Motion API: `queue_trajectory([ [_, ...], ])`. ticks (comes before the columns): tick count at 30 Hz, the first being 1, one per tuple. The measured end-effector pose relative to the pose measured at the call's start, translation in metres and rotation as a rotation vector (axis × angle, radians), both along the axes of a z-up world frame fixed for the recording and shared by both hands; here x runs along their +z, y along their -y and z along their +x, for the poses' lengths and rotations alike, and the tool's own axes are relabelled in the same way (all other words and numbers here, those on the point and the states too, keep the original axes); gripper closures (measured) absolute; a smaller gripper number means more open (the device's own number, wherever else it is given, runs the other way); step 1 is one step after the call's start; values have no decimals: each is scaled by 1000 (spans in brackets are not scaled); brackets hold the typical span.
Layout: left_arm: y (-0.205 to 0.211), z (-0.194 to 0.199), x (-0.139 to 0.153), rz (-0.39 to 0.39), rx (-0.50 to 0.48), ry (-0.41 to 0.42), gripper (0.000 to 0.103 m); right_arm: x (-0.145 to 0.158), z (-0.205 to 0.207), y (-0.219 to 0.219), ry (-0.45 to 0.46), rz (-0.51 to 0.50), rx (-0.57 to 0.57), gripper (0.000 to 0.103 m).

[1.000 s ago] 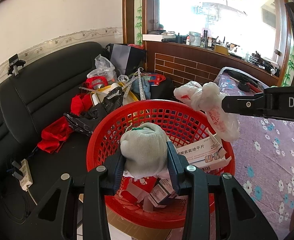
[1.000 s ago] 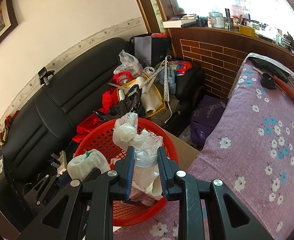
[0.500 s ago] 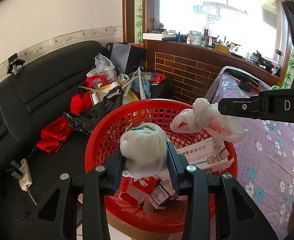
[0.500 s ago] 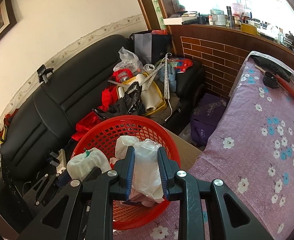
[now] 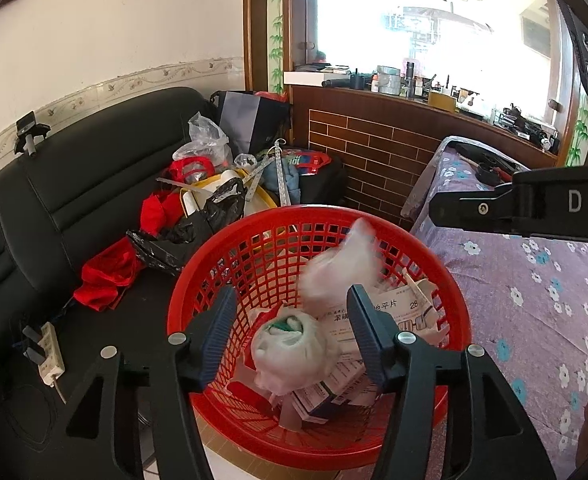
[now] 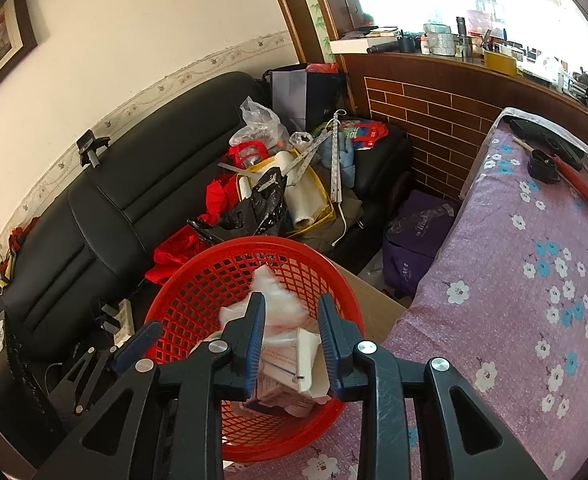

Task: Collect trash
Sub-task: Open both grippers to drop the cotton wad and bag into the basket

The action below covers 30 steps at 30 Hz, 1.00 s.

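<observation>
Both wrist cameras look steeply down, close over the round red plastic mesh basket [image 5: 222, 276] [image 6: 198, 280], facing the black leather sofa [image 5: 54, 200] [image 6: 106, 200]; both views share these.

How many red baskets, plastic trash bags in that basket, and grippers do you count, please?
Red basket: 1
Plastic bags: 2 (knotted white bag, blurred clear bag)
Grippers: 2 (left gripper, right gripper), fingers apart
Total: 5

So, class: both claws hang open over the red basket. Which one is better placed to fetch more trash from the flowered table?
Probably right: the right claw sits nearer the flowered table; the left claw is sofa-side.
</observation>
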<state>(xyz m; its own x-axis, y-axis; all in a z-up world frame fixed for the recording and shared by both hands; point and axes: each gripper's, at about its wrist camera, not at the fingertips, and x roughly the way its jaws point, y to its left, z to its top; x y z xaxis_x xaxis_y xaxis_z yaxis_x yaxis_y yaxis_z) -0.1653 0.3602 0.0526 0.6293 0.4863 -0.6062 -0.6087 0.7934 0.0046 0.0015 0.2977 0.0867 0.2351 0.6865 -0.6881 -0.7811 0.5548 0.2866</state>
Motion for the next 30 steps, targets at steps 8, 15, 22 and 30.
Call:
queue_trajectory([
  [8,-1,-1,2,7,18,6,21,2,3,5,3,6,-17,62],
  [15,-1,-3,4,25,44,6,8,8,-1,11,28,11,-41,40],
  [22,-6,-5,3,29,89,-4,4,13,-1,21,64,9,-88,20],
  [30,-11,-13,4,27,144,-11,4,11,-2,31,105,-15,-128,14],
])
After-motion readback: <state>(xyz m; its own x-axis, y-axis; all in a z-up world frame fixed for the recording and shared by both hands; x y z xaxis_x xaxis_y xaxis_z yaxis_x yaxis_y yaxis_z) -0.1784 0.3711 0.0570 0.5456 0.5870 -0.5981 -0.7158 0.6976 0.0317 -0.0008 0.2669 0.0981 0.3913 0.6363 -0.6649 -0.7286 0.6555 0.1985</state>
